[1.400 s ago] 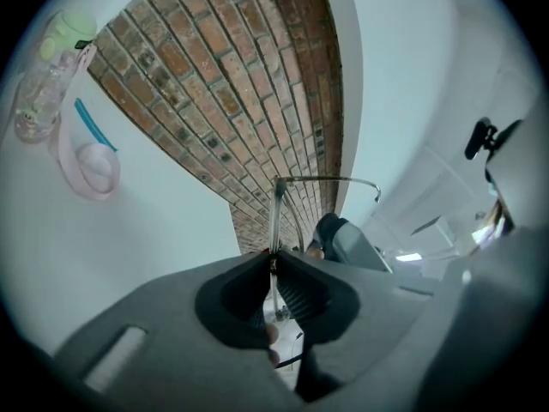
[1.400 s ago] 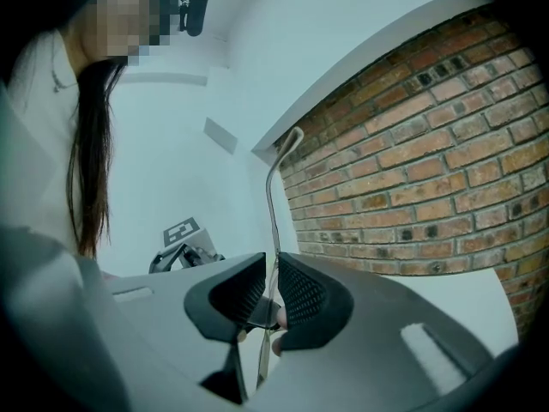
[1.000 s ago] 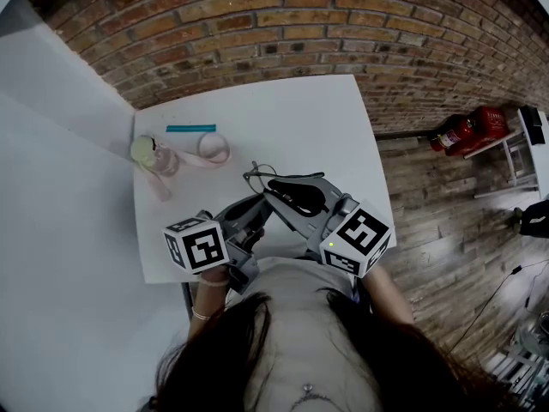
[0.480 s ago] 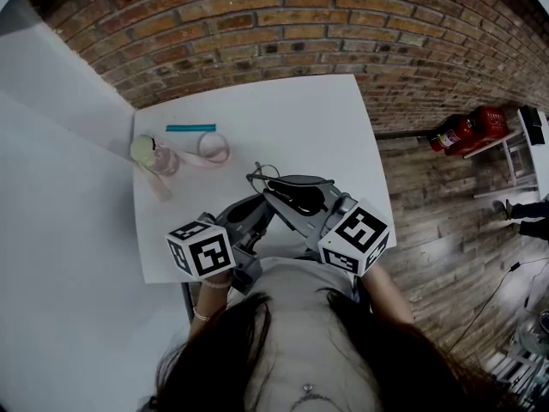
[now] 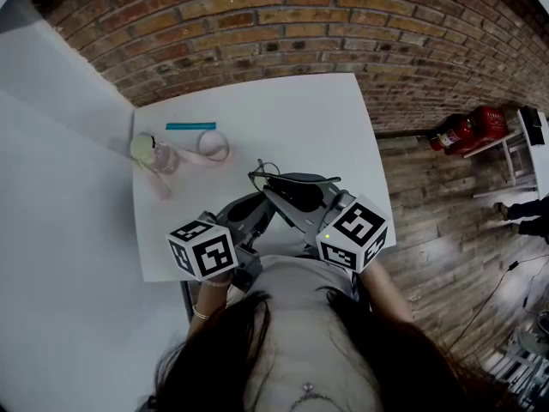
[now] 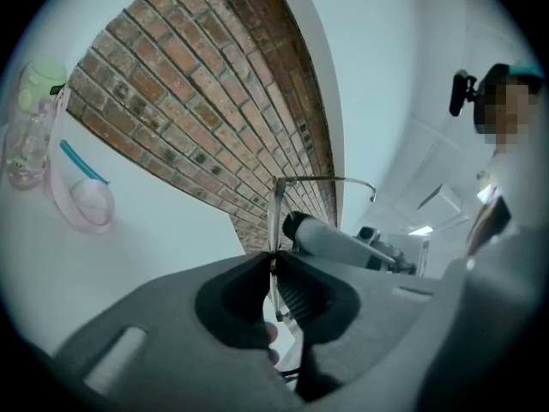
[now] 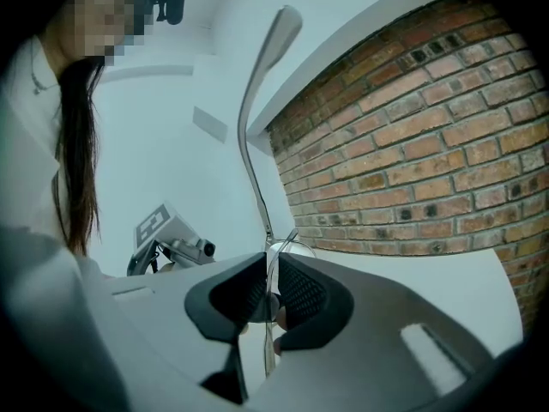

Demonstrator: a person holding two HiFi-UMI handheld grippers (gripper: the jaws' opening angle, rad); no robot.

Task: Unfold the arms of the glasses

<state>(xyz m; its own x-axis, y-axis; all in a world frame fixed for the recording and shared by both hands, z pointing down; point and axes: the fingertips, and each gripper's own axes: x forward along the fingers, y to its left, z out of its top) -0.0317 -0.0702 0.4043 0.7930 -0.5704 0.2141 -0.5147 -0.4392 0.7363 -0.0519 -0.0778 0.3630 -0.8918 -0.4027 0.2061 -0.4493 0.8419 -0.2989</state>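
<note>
Thin wire-framed glasses (image 5: 261,175) hang in mid-air above the near half of a white tabletop (image 5: 292,114), just left of centre in the head view, pinched from both sides by two hand-held tools. The left tool (image 5: 260,209) comes up from the lower left. In its own view its jaws (image 6: 273,261) are pressed together on a slim vertical stretch of the glasses' frame (image 6: 275,217), and one arm runs off to the right from the top of that stretch, ending in a bent tip. The right tool (image 5: 271,187) reaches in from the lower right. Its jaws (image 7: 271,269) are likewise closed tight on the wire of the glasses (image 7: 255,110), whose other arm rises in a long curve toward the top centre of that view. The tips of the two tools sit just beside each other, and each tool's marker cube lies nearer the person at the bottom of the head view.

At the left edge of the tabletop stands a clear bottle (image 5: 152,154) with a pale green cap, a pink strap (image 5: 213,147) looped just beside it and a teal stick (image 5: 190,128) near both. A brick wall (image 5: 300,24) fills the top of the frame. A red fire extinguisher (image 5: 467,130) lies on the wooden floor (image 5: 429,204) at right.
</note>
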